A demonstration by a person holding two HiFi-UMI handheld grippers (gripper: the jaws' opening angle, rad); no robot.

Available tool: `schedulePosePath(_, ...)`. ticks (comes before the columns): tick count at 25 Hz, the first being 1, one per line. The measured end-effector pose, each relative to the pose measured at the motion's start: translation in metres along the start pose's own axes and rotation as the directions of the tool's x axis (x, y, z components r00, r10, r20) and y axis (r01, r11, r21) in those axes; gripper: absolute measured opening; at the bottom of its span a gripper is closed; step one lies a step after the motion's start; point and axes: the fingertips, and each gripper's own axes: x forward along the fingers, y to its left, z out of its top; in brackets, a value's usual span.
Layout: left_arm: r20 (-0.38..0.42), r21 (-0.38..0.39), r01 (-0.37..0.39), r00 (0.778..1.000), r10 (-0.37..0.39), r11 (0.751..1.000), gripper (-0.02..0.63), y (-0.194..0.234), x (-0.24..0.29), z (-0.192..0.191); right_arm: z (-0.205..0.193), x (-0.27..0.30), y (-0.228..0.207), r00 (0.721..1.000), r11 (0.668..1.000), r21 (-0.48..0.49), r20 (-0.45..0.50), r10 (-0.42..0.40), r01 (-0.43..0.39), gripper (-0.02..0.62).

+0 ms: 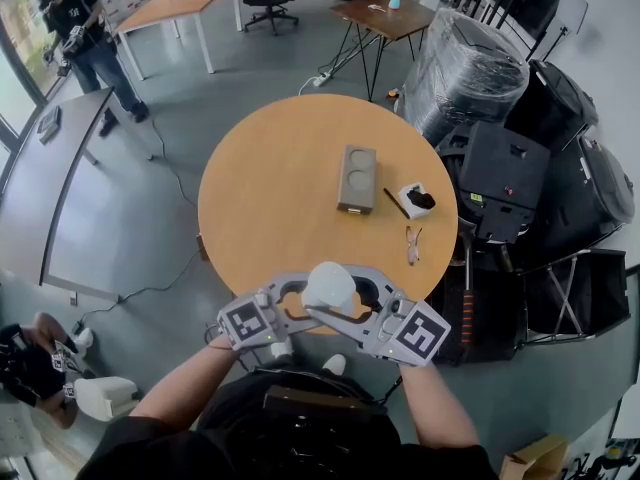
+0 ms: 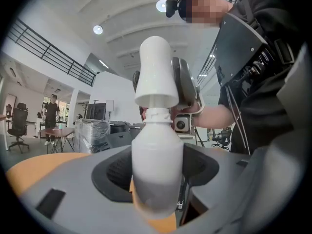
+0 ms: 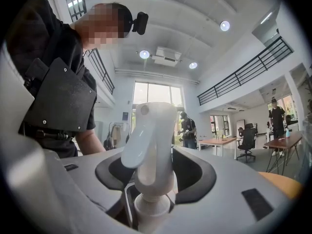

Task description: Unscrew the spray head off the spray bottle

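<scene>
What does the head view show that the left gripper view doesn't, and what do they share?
Only the head view: a grey block and a pair of glasses lying on the round table. Only the left gripper view: the left gripper with its fingers closed on the body of the spray bottle, plus ceiling lights. Both: some tabletop and the white bottle, with the right gripper on its spray head.

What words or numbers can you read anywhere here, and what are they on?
No words or numbers can be read.
The spray bottle: plain white, no label.
The spray head: plain white too.
Far person's shirt: white print, too small to read.
The cubes on left gripper and right gripper: black square patterns, no letters.
</scene>
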Motion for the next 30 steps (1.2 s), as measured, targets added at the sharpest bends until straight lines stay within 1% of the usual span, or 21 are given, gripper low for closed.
schedulePosePath(9,-0.014,-0.006,-0.025,1.0,0.025,1.0,0.305,0.009,0.01,-0.027,0.017,-0.009,-0.013,1.0,1.0,-0.007,0.012,-0.017,0.017,0.239)
schedulePosePath(14,-0.026,0.009,-0.024,0.999,0.024,1.0,0.305,0.013,0.012,-0.028,0.031,-0.01,-0.018,0.999,1.0,-0.006,0.025,-0.03,0.03,0.239)
schedulePosePath(17,-0.022,-0.012,-0.036,0.999,0.036,0.999,0.305,0.018,0.014,-0.028,0.037,-0.013,-0.026,0.998,0.999,-0.006,0.051,-0.048,0.048,0.239)
schedulePosePath(19,-0.024,-0.013,-0.041,0.999,0.04,0.999,0.305,0.021,0.015,-0.031,0.044,-0.017,-0.033,0.995,0.998,-0.017,0.08,-0.064,0.066,0.239)
schedulePosePath(22,-0.009,-0.017,-0.042,0.999,0.042,0.999,0.305,0.026,0.018,-0.037,0.051,-0.024,-0.041,0.992,0.997,-0.009,0.101,-0.079,0.081,0.239)
schedulePosePath(24,-0.006,-0.005,-0.04,0.999,0.04,0.999,0.305,0.029,0.021,-0.042,0.056,-0.028,-0.045,0.991,0.997,0.007,0.107,-0.082,0.081,0.239)
schedulePosePath(27,-0.014,0.021,-0.042,0.999,0.042,0.999,0.305,0.033,0.026,-0.049,0.066,-0.035,-0.053,0.986,0.995,0.0,0.135,-0.094,0.095,0.239)
schedulePosePath(30,-0.011,0.031,-0.055,0.998,0.055,0.998,0.305,0.039,0.029,-0.054,0.062,-0.04,-0.063,0.986,0.992,-0.006,0.114,-0.124,0.126,0.239)
